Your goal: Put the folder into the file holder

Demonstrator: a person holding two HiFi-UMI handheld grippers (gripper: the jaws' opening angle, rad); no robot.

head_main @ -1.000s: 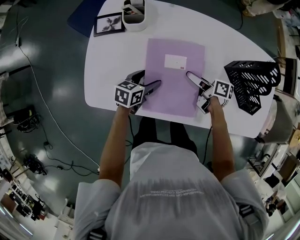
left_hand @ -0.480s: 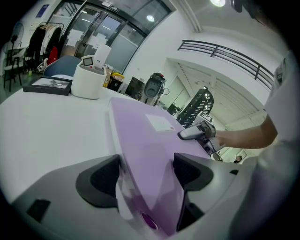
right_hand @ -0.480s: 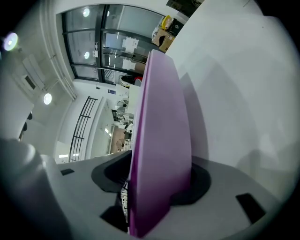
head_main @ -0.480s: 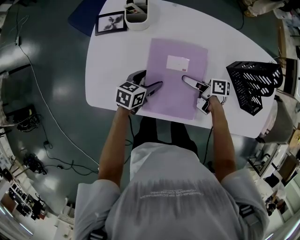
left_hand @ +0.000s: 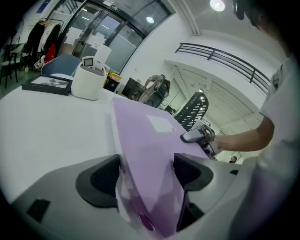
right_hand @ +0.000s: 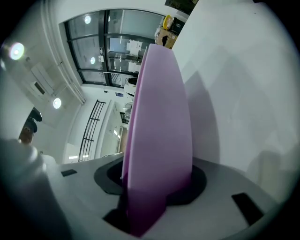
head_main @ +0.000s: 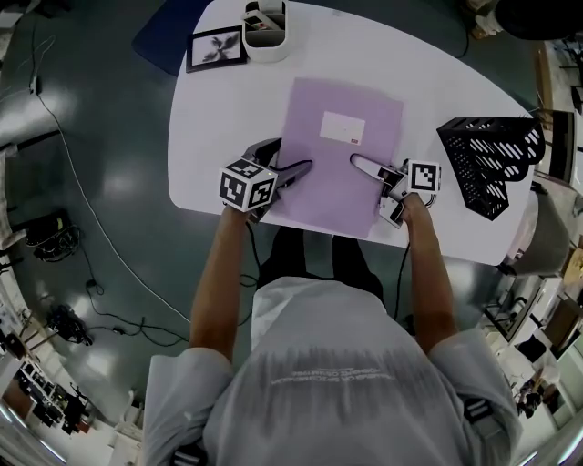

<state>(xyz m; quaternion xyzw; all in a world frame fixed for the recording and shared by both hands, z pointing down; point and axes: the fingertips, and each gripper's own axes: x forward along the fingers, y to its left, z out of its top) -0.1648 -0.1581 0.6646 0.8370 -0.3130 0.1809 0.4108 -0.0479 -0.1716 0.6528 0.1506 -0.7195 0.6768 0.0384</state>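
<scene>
A purple folder with a white label lies on the white table, its near end raised a little. My left gripper is shut on the folder's left edge, and the sheet fills the gap between both pads. My right gripper is at the folder's right edge. Its jaws are closing with the folder between them, touching both pads. The lower right finger is hidden under the folder. The black mesh file holder stands at the table's right end, apart from both grippers.
A white desk organiser and a black picture frame sit at the table's far left corner. The table's near edge runs just under both grippers. The person's body is close behind them. Cables lie on the grey floor to the left.
My right gripper has shifted a little left and nearer, and its top finger has come down onto the folder. The left gripper has held its grip and barely moved.
</scene>
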